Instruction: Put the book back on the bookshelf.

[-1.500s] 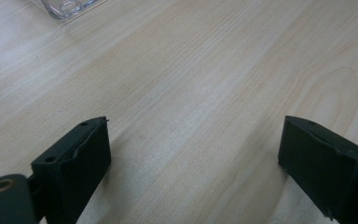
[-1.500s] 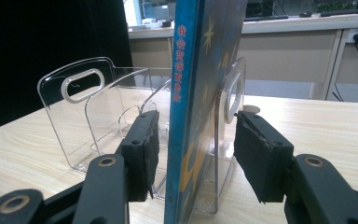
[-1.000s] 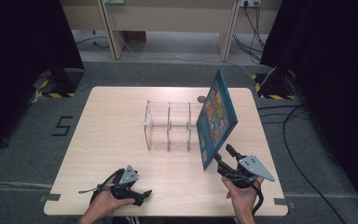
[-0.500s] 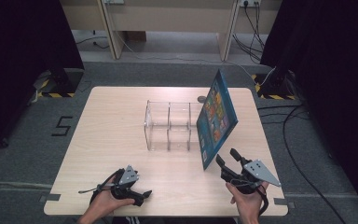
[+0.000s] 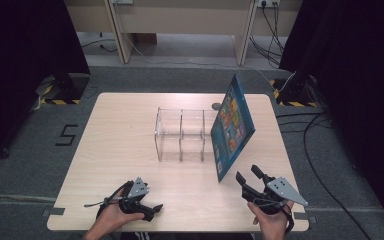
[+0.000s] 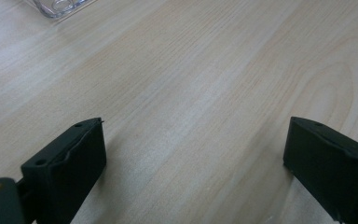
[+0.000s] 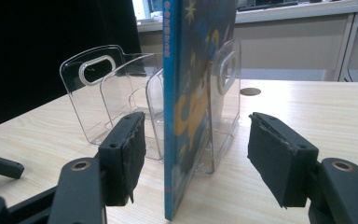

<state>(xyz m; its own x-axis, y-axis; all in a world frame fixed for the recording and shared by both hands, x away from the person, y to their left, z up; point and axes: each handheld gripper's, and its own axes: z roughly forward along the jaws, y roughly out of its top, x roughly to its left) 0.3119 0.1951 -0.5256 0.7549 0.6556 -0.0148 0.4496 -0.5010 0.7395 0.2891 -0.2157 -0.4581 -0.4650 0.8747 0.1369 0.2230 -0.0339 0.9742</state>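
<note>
a light wooden table (image 5: pixel 120 150) stood on a grey floor. on it sat a clear plastic rack (image 5: pixel 180 134) with a few slots. a small dark round spot (image 5: pixel 215 106) showed on the table top behind the rack. black curtains hung on both sides, and cables lay on the floor at the right.

a blue picture book (image 5: pixel 232 126) stood on its bottom edge at the right end of the rack, leaning against it. in the right gripper view the book (image 7: pixel 186 107) stood upright in front of the clear rack (image 7: pixel 116 88), with its spine edge facing the camera.

the right gripper (image 5: pixel 249 178) was near the front right of the table, just in front of the book's bottom corner. its jaws had just been opening. the black pads (image 7: pixel 126 156) were spread apart, one on each side of the book, and did not touch it.

the left gripper (image 5: pixel 150 209) lay low near the front edge of the table, well apart from the book. its black pads (image 6: pixel 70 163) were spread wide with bare wood between them, holding nothing. a corner of the rack (image 6: pixel 60 6) showed far off.
</note>
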